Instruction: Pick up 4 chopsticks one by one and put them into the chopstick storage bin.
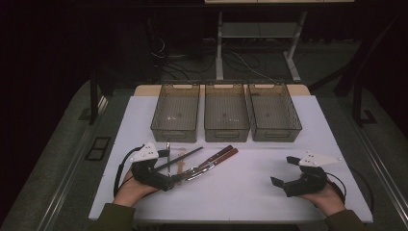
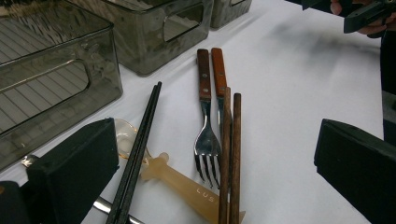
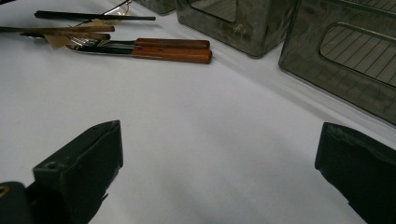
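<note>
Left gripper (image 2: 215, 186) fingers wide apart, empty, hovering right at cutlery pile. Between them: brown chopsticks (image 2: 231, 154) and wood-handled fork (image 2: 208, 140), long axes running straight away from fingers; black chopsticks (image 2: 140, 149) lean against left finger side. Right gripper (image 1: 288, 173) fingers spread, empty, well apart over bare desk (image 1: 250, 187). Left hand nearer; three bins (image 1: 226, 118) beyond pile.
</note>
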`<state>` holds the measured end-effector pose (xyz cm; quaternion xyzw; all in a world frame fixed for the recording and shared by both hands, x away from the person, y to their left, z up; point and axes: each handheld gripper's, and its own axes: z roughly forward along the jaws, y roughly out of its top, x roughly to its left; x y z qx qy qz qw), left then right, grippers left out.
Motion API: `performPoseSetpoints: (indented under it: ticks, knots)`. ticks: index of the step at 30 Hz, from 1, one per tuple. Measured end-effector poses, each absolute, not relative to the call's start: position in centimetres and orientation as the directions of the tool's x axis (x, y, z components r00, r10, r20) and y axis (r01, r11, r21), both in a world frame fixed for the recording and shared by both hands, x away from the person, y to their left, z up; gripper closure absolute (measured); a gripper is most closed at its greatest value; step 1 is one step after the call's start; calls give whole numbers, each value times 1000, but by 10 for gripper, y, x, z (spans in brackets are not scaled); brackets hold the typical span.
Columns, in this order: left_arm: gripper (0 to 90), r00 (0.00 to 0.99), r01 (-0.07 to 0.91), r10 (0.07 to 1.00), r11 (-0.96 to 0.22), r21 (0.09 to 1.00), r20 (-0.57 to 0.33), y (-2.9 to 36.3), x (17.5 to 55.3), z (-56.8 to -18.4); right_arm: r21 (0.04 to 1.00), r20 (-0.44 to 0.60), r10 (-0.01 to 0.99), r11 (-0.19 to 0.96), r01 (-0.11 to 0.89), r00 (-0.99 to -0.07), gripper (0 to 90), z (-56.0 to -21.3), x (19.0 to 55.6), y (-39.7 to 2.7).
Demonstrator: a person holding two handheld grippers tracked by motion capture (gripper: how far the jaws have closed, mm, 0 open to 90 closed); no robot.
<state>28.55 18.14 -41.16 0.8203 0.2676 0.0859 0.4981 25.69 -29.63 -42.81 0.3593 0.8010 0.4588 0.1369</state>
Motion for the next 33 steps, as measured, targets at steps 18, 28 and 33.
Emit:
performPoseSetpoints:
  ticks: [18,28,33]
  knots:
    - [0,848,348,518,-386,854,-111,182,291,-406,838,123,682,318,444,-721,11,-427,257,-296]
    - [17,846,347,524,-397,850,-101,188,297,-405,841,124,676,316,439,-726,11,-427,258,-295]
    - [34,841,346,532,-390,853,-98,191,299,-404,844,126,677,310,437,-725,11,-426,257,-296]
